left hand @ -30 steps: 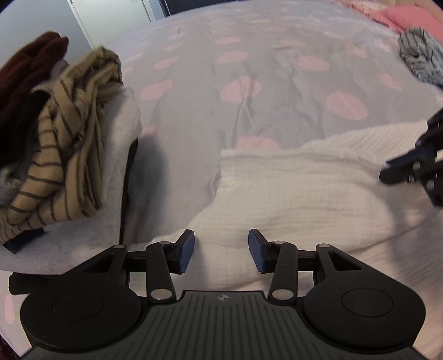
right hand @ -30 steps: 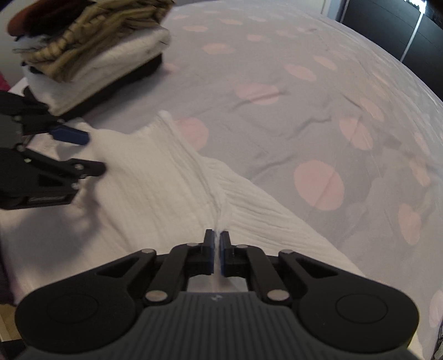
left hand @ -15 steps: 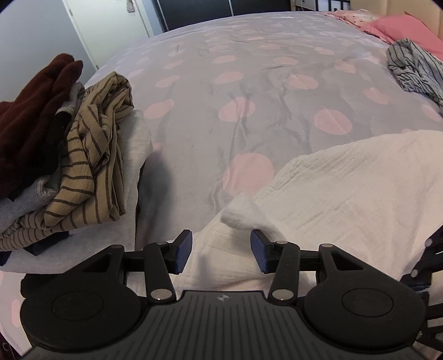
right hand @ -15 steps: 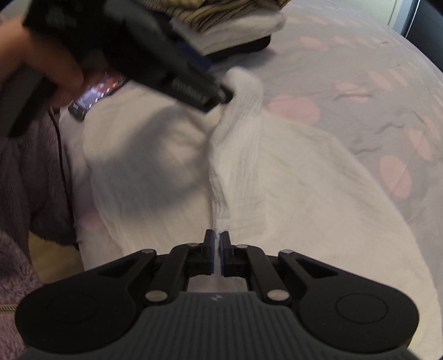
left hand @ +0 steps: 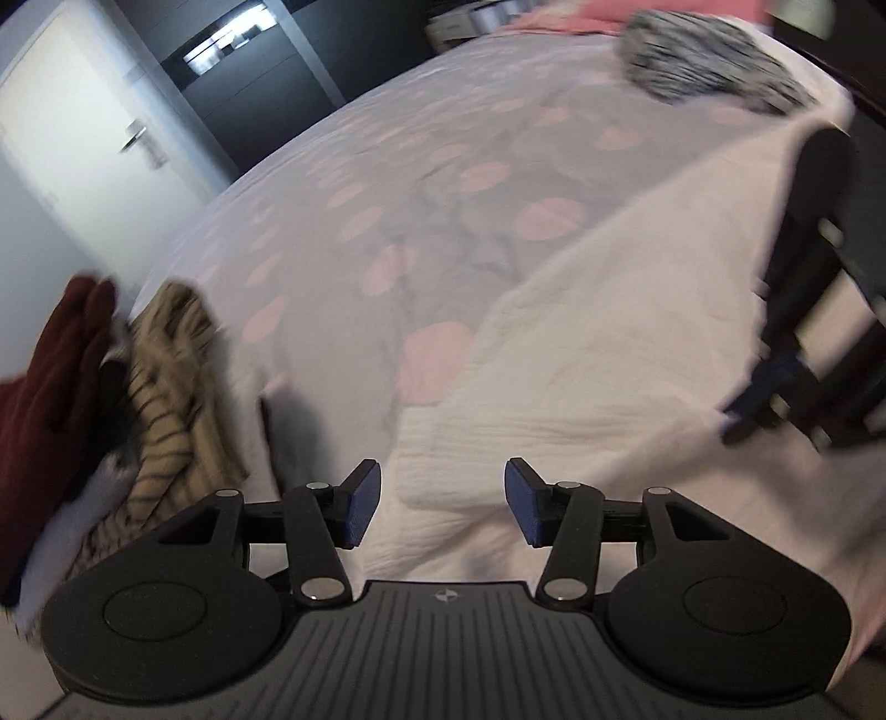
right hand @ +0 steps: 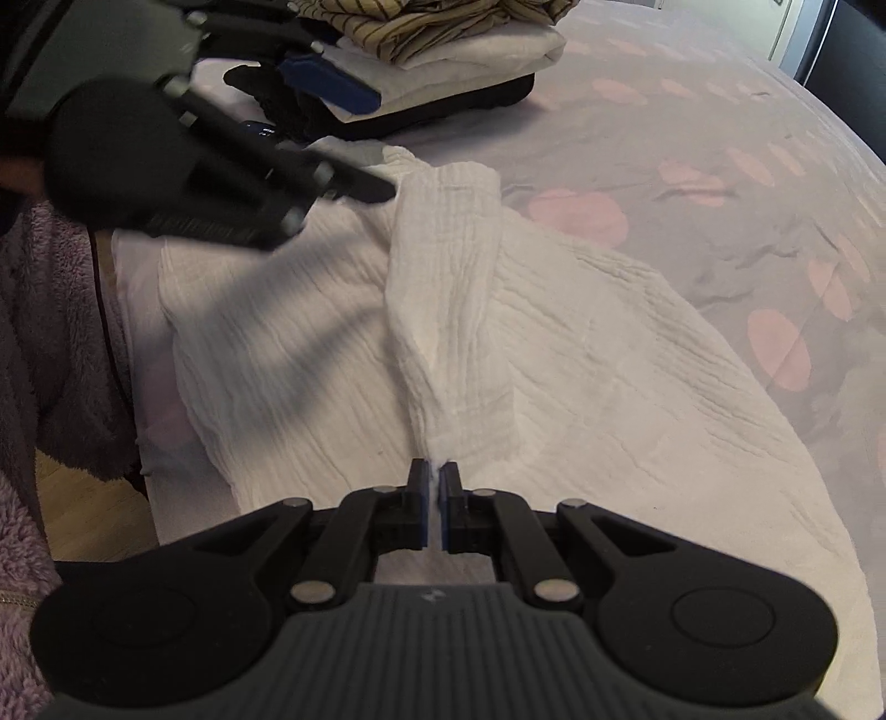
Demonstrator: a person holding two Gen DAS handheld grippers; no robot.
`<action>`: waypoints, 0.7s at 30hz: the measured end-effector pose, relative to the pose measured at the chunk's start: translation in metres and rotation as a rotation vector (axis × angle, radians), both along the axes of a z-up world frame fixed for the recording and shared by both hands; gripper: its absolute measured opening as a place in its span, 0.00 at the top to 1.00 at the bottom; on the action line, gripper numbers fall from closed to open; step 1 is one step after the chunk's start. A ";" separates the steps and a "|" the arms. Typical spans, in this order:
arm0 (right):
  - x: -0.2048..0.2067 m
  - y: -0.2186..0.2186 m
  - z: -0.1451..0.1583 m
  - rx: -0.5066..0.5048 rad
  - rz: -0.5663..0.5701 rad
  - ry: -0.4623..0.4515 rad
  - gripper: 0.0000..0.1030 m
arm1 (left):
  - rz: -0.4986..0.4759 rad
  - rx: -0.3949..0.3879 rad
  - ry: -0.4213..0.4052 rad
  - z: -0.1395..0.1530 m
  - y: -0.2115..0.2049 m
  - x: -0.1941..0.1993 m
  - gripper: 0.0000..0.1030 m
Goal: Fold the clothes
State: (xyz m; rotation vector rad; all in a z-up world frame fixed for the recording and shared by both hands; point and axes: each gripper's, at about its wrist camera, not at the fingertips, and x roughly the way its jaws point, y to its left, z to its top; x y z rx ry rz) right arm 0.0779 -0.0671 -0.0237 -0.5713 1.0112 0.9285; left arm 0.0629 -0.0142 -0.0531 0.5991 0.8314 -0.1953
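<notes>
Crinkled white cloth garment [right hand: 581,343], matt black plastic grippers

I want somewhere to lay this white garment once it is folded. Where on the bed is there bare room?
The dotted bedspread lies bare between the white garment, the folded stack and the striped bundle at the far corner. It is crowded near the stack.

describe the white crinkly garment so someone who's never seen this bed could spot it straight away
On the grey bedspread with pink dots, look at the near edge, in front of the pile of folded clothes. The white garment lies spread there, a raised fold along its middle. It alone is plain white, crinkled and unfolded.
</notes>
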 end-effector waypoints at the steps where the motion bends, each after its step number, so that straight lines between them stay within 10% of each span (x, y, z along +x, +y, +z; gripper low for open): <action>1: 0.000 0.000 0.001 0.001 -0.004 -0.001 0.95 | -0.044 0.026 0.000 -0.006 -0.010 -0.004 0.54; 12: -0.001 -0.006 0.005 0.024 -0.017 0.002 0.95 | -0.290 0.273 -0.009 -0.080 -0.065 -0.024 0.54; 21: 0.000 -0.010 0.004 0.030 -0.017 0.010 0.94 | -0.277 0.291 0.033 -0.095 -0.055 -0.038 0.96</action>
